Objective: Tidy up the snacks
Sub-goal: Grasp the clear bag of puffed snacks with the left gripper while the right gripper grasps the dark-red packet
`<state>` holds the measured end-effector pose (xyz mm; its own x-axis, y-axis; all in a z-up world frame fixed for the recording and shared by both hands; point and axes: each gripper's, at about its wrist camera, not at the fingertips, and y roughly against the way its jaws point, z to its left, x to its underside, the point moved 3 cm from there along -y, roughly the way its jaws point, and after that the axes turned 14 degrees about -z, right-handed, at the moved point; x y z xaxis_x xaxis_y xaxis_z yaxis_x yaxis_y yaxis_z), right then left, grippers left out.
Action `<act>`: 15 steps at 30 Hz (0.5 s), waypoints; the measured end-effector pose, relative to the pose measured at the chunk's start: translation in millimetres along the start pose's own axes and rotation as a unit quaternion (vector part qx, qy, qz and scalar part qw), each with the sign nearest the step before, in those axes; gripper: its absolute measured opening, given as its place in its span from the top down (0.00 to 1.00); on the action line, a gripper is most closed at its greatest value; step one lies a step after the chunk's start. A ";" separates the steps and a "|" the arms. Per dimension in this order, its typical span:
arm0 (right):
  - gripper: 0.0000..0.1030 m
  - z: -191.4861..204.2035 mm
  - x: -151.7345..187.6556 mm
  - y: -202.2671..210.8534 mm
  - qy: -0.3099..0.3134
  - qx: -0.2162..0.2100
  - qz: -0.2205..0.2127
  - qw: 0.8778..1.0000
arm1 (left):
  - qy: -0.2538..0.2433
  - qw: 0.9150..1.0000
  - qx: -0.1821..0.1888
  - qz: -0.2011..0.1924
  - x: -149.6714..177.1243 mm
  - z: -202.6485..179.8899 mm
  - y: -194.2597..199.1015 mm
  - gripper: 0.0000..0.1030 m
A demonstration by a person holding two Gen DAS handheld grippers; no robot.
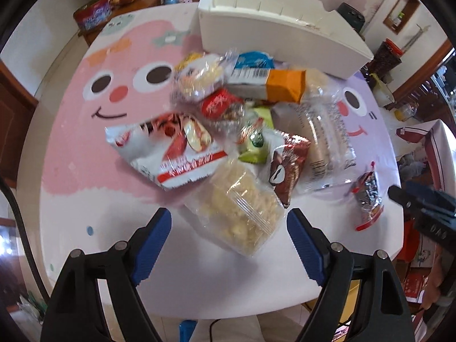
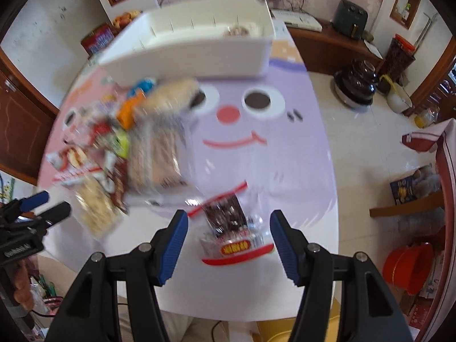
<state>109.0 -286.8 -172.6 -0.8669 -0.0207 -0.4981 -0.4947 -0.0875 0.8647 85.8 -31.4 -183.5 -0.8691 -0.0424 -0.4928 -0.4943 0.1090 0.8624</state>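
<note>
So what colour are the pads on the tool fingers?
Blue pads, on black arms; clearest in the right wrist view.

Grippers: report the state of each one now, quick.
Left gripper: open, holding nothing, straddling the clear bag of yellow puffed snacks.
Right gripper: open, holding nothing, straddling the red-edged dark snack packet.
</note>
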 end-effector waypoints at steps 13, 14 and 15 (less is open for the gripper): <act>0.41 -1.1 21.5 -43.7 0.020 -0.019 0.023 0.999 | 0.124 0.991 -0.008 0.055 26.2 21.3 -48.9 0.20; 0.41 1.3 21.8 -46.9 0.030 -0.017 0.024 0.999 | 0.131 0.990 -0.007 0.056 27.9 22.9 -50.5 0.20; 0.41 1.6 21.8 -49.8 0.040 -0.012 0.028 0.999 | 0.138 0.989 -0.005 0.057 29.1 23.4 -51.4 0.20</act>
<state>114.6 -281.2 -226.4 -0.8846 -0.1060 -0.4542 -0.4438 -0.1079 0.8896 86.3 -15.0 -244.9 -0.8899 -0.2995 -0.3440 -0.3924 0.1182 0.9122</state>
